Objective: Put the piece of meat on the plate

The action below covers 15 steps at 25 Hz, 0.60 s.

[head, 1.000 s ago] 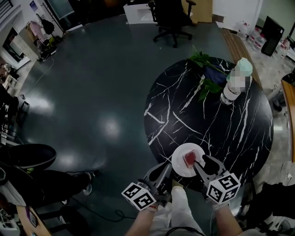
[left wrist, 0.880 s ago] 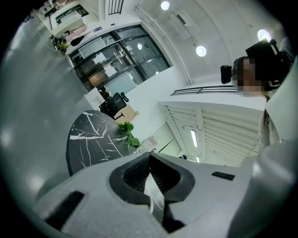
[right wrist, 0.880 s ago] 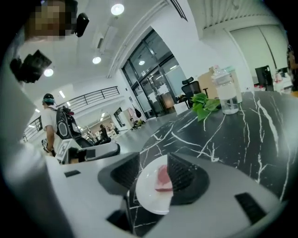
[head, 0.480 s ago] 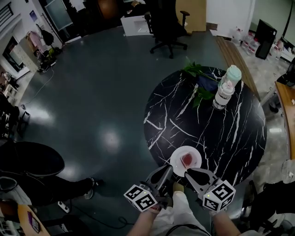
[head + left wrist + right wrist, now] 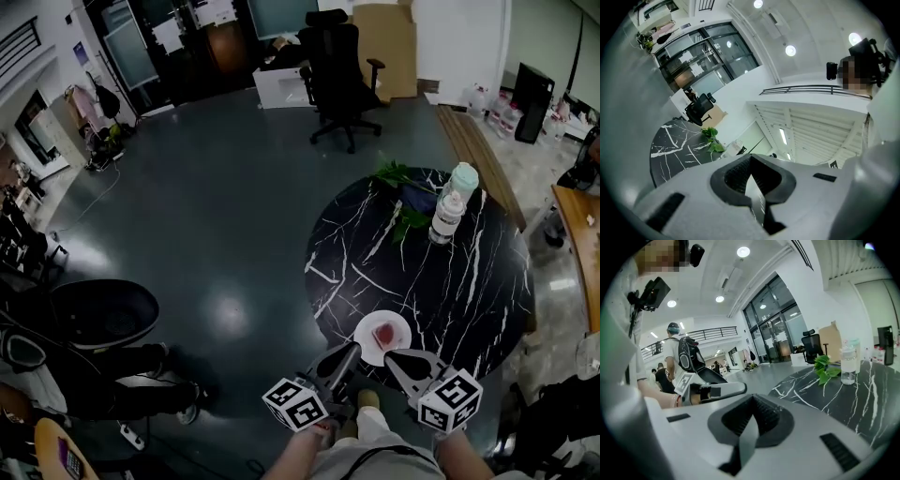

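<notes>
The red piece of meat (image 5: 383, 334) lies on the white plate (image 5: 367, 328), which stands near the front edge of the round black marble table (image 5: 441, 281). Both grippers hover off that edge, close to me and apart from the plate. My left gripper (image 5: 352, 349) is shut with nothing in it, its tips meeting in the left gripper view (image 5: 751, 174). Just below the plate, my right gripper (image 5: 390, 355) is also shut and empty (image 5: 752, 416). The plate and meat are hidden in both gripper views.
At the table's far side stand a clear bottle (image 5: 446, 216) and a mint-capped container (image 5: 462, 178) beside green leaves (image 5: 398, 175). An office chair (image 5: 337, 56) stands beyond the table, and a round black seat (image 5: 98, 314) at the left. People stand in the background (image 5: 677, 357).
The right gripper's jaws, open beside the meat on the plate, have shut empty. Both grippers drew back off the table edge towards me and rose. The meat stays on the plate.
</notes>
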Motion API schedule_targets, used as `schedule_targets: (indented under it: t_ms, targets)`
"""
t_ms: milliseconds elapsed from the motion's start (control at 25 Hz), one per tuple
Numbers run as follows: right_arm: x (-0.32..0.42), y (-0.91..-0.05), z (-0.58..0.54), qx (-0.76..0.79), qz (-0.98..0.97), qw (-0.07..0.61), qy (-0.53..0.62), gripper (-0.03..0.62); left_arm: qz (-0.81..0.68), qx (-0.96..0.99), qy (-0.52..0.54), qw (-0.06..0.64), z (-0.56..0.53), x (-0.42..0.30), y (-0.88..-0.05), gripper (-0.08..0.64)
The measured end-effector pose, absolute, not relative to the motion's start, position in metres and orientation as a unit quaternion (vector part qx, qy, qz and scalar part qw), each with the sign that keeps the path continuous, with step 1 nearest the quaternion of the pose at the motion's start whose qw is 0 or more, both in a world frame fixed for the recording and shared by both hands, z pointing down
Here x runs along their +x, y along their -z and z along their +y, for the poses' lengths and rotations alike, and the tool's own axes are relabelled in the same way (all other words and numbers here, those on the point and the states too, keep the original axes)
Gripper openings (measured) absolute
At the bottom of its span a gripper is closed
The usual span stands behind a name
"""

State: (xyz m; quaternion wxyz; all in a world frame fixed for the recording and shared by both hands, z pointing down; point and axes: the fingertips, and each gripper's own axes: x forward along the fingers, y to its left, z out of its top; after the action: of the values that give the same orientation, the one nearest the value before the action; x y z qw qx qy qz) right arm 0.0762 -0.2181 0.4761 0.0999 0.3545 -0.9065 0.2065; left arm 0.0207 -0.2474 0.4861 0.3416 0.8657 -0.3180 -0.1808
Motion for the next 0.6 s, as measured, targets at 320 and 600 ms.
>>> schedule_targets:
  t_ms: [320, 600]
  targets:
    - [0.072, -0.468, -0.208, 0.364, -0.902, 0.092, -0.212, 0.011, -0.307, 0.871, 0.192, 0.331, -0.243, 0.016, -0.472, 0.009]
    - [0.072, -0.468, -0.208, 0.37, -0.898, 0.093, -0.219, 0.011, -0.305, 0.872, 0.192, 0.331, -0.241, 0.014, -0.471, 0.009]
